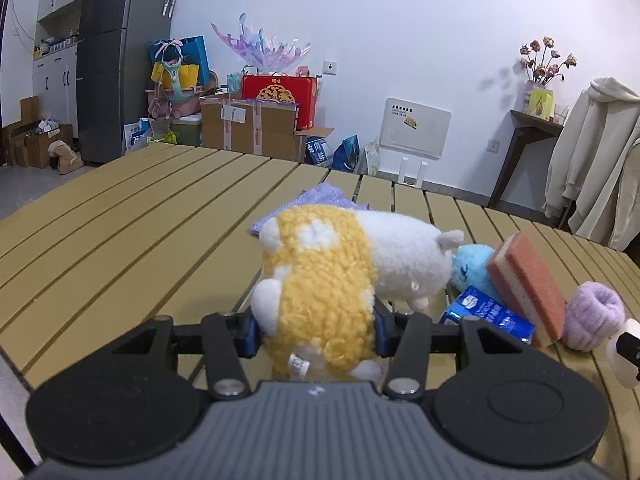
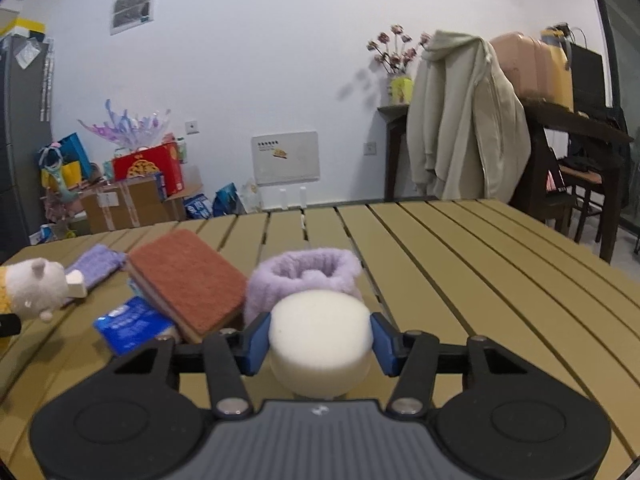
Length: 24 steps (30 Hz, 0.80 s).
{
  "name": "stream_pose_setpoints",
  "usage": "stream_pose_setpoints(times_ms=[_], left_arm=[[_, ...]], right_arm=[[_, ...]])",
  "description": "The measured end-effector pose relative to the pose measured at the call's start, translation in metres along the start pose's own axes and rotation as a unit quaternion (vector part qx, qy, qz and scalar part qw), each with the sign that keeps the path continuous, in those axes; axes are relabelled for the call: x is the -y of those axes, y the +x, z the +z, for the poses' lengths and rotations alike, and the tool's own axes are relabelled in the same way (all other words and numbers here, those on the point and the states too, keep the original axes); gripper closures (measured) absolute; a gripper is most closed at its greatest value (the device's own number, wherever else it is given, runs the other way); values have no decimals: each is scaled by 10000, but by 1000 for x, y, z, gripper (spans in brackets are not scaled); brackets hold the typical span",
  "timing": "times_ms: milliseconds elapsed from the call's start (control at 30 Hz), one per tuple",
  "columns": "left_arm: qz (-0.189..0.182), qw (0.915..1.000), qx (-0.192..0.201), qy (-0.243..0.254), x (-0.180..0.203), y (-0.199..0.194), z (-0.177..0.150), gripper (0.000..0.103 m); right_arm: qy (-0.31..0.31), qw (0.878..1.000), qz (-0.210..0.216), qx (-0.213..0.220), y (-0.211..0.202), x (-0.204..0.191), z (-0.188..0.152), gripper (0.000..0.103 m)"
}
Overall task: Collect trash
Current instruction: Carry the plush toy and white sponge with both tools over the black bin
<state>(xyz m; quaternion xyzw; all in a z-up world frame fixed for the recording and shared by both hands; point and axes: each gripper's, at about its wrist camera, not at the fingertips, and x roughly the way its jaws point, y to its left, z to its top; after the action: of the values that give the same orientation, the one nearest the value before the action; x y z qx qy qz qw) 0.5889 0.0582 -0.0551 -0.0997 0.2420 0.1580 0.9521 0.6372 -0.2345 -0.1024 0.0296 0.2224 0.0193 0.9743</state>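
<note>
Both grips are made: my left gripper (image 1: 316, 330) clamps the yellow-and-white plush toy (image 1: 320, 280), my right gripper (image 2: 318, 342) the white round foam sponge (image 2: 319, 328); next, I judge, carry both away.

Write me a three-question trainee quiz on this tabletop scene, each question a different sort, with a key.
1. True or false: the left gripper is shut on the yellow-and-white plush toy.
2. Multiple choice: what sits between the jaws of the right gripper? A) the brown-and-yellow scrubbing sponge B) the round white foam sponge C) the fluffy lilac cuff
3. Fill in: the scrubbing sponge leans on the blue ___ on the slatted tan table.

Key: 1 true; 2 B; 3 packet.
</note>
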Motion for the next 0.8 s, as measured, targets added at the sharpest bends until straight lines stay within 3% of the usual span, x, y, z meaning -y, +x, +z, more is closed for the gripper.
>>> stream_pose_setpoints(times_ms=[367,800], left_arm=[[-162,9998,62,0,-10,-57,3,52],[-207,9998,-12,53,-32,-127,-18,52]], right_arm=[[-196,9991,248,282,-63,-24,9,51],[-444,9971,435,445,-151,-41,-11,51]])
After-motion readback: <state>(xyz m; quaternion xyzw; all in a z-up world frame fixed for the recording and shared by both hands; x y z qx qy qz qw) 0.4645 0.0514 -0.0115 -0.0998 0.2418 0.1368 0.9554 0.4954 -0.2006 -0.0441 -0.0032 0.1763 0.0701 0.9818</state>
